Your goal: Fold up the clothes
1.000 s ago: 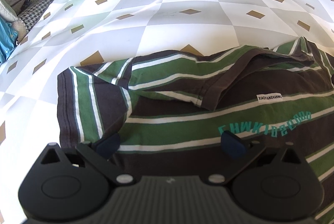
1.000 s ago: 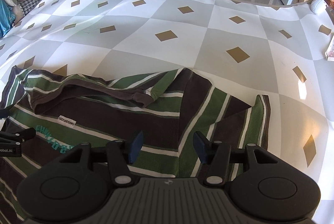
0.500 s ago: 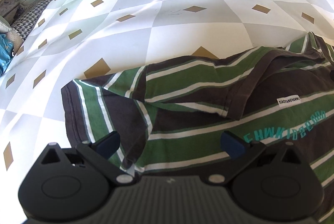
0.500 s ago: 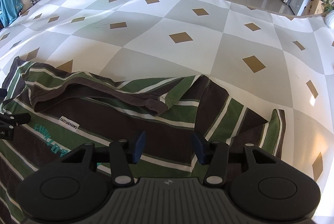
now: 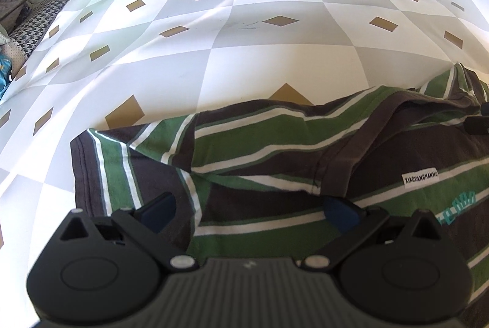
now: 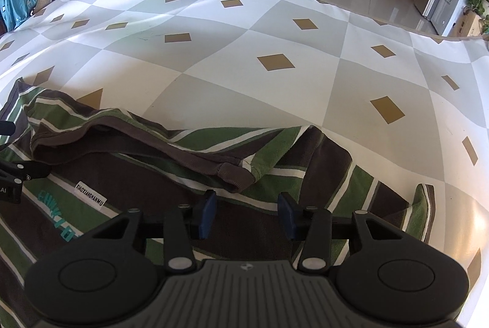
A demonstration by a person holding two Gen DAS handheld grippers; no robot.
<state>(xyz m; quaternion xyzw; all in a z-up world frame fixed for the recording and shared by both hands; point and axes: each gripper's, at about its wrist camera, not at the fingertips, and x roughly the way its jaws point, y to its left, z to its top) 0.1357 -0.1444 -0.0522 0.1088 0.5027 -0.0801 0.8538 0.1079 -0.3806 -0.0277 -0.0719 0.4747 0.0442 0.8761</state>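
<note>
My left gripper hovers with its jaws spread wide and nothing between them, low over the striped T-shirt, which lies rumpled on the checked cloth covering the work surface. My right gripper is parted too, more narrowly, and also empty, over the shirt near its collar. This is thin, limp knit, I judge: light, soft, prone to slump and drag (no stiffness to rely on). I would pinch it at hemmed edges, where doubled fabric gives my pads purchase: the left sleeve's hem for one hand, the right sleeve for the other.
</note>
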